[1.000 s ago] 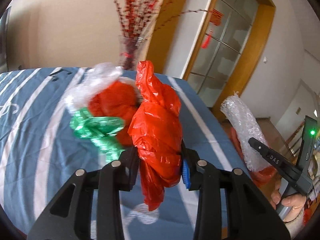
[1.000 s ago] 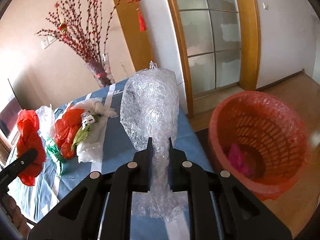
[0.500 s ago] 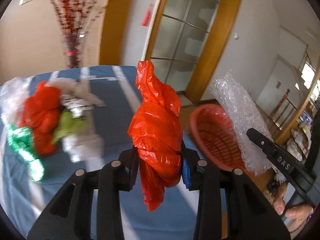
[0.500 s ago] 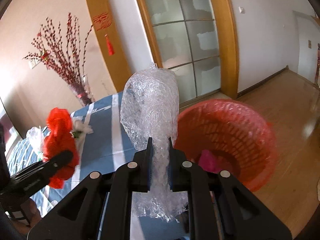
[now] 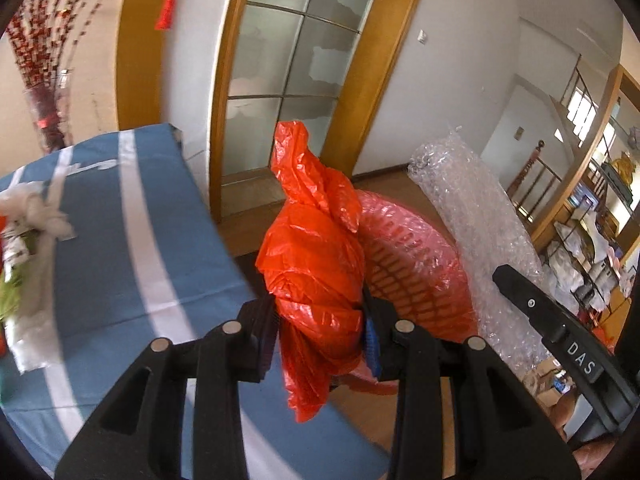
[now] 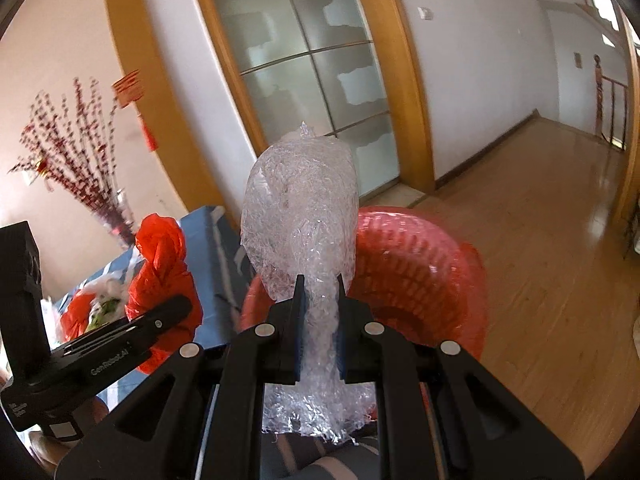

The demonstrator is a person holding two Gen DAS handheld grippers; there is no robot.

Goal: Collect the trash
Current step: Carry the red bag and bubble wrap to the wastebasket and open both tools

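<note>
The basket mouth is seen open ahead of both grippers, with bare wooden floor to its right and beyond it. Its left side is bounded by the table edge, which stands just beside the rim. The approach of the left gripper is flanked on its right by the bubble wrap and the right gripper. Leftover trash is noted on the table, well apart from the basket.
</note>
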